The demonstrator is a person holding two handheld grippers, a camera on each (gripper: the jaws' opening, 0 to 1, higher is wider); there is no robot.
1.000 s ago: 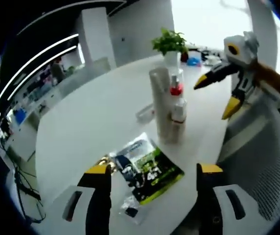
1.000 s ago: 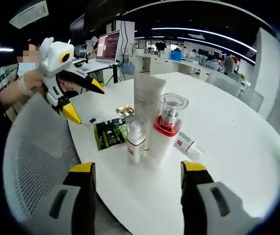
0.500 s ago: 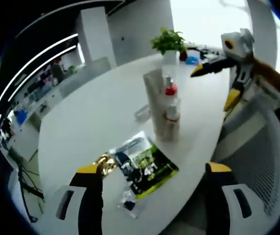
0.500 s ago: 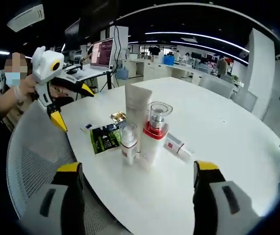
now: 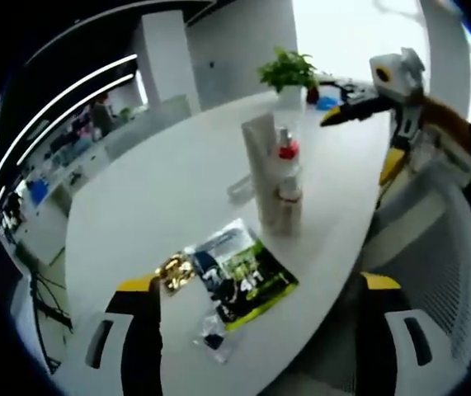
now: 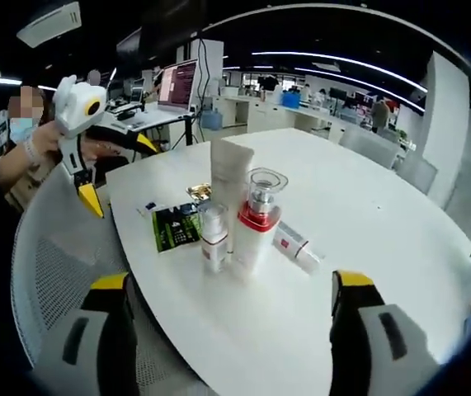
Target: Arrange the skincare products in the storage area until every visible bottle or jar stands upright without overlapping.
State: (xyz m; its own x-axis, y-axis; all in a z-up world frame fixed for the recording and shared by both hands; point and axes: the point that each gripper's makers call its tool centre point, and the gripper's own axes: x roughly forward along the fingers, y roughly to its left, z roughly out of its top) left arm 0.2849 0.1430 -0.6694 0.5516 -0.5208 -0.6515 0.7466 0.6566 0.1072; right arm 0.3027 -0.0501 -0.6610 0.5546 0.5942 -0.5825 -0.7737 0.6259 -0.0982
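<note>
In the right gripper view, bare bench point(image 6: 367, 223) spreads wide from 12 to 4 o'clock of the upright cluster: tall tube point(image 6: 228, 176), pump bottle point(image 6: 256, 221) and small bottle point(image 6: 214, 238), which stand touching. A tube lying flat point(image 6: 298, 248) blocks the cluster's 3 o'clock side. At 9 o'clock a green sachet point(image 6: 176, 227) lies flat. A mesh chair back point(image 6: 62, 264) crowds the near bench edge.

A white worktop point(image 6: 367, 214) carries a red-collared clear bottle point(image 6: 256, 221), a white tube point(image 6: 228, 175) and a green-and-black sachet point(image 6: 176, 227).
</note>
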